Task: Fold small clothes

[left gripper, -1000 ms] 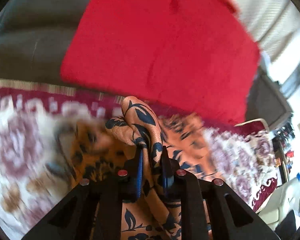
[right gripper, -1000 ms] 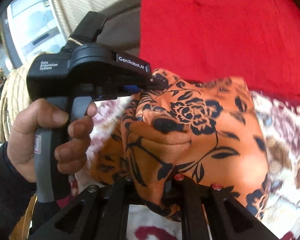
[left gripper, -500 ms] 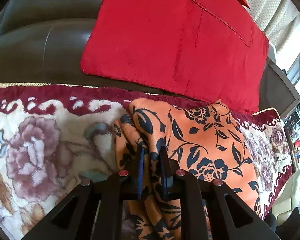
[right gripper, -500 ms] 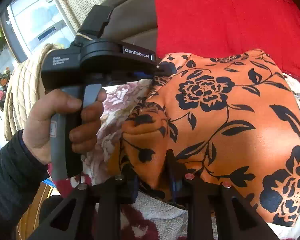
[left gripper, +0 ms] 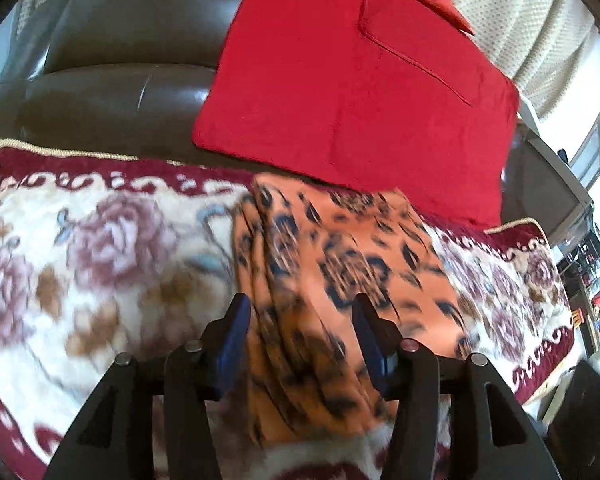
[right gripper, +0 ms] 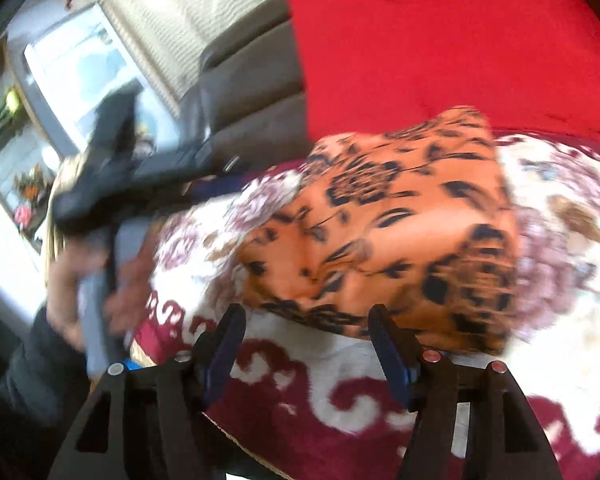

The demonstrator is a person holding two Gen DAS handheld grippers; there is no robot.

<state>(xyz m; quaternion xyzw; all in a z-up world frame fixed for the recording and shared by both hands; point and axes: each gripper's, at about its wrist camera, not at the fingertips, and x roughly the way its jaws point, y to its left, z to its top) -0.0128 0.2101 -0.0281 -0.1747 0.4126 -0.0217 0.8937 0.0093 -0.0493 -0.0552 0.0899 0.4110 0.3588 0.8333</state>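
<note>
Already folded into a compact stack, the orange floral garment lay on the flowered blanket as I worked the rig from afar, its far edge just in front of the red cushion that leaned on the brown sofa back. My left gripper had its jaws spread wide, one on either side of the garment's near end, and they clamped nothing; the cloth ran loosely between them. My right gripper was likewise wide open and empty, its jaws standing just short of the garment's near edge, over the blanket's maroon border. From that side the left-hand device showed only as a dark blur beyond the garment, well to the left of the cushion, and I could not read its detail.

By my judgement the fold on this piece was essentially done: layered edges showed along the garment's left side in the left wrist view, and the top face lay fairly flat, though a soft bulge sat near its front in the right wrist view. What seemed left was small, perhaps a pat to flatten that bulge or a nudge to square the stack against the cushion. Motion blur hid the finer creases, so I could not tell how neat the edges were. No other clothes appeared on the blanket in either view.
</note>
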